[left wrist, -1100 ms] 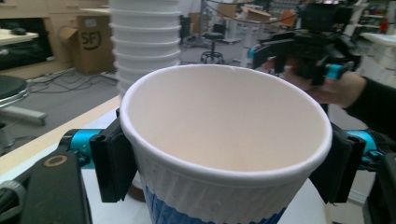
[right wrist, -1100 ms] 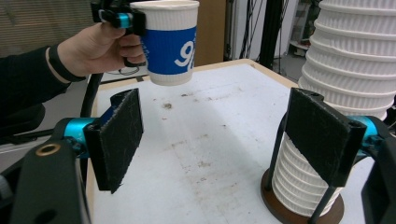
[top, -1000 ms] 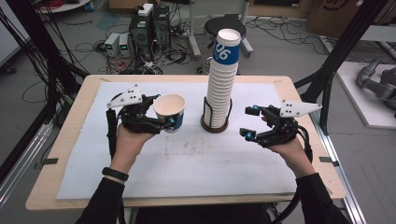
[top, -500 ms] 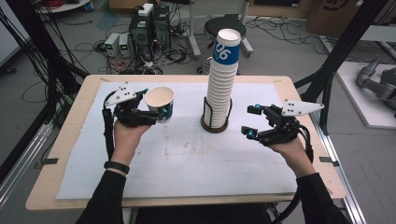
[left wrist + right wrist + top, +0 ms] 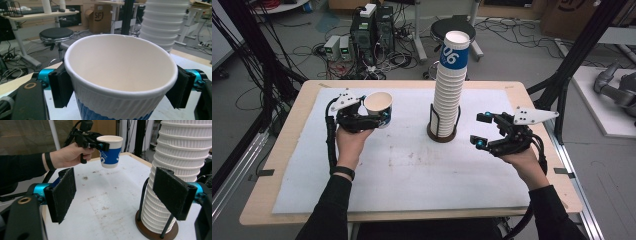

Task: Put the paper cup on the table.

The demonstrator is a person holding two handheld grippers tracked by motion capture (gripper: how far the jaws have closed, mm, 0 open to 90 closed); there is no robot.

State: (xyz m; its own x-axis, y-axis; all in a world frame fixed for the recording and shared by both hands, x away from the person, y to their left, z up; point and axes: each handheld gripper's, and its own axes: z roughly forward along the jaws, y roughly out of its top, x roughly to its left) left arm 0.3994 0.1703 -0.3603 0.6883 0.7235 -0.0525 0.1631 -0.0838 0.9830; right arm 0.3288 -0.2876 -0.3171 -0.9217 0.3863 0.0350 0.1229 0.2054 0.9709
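A paper cup (image 5: 379,108) is held upright, off the table, clamped by the left gripper (image 5: 374,119), left of the tall cup stack (image 5: 448,85); the right gripper (image 5: 478,131), spread and empty, is nearer the stack

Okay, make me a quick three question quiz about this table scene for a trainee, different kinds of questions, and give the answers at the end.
1. True or false: the single paper cup is standing on the table.
2. Which gripper has nothing between its jaws? A) left gripper B) right gripper
3. Fill in: the tall stack of cups stands in a round ____ with upright wire posts.

Key
1. False. The left gripper holds it clear of the table, as the right gripper view shows.
2. B. Its jaws stand wide apart beside the stack.
3. Holder, with a dark base.
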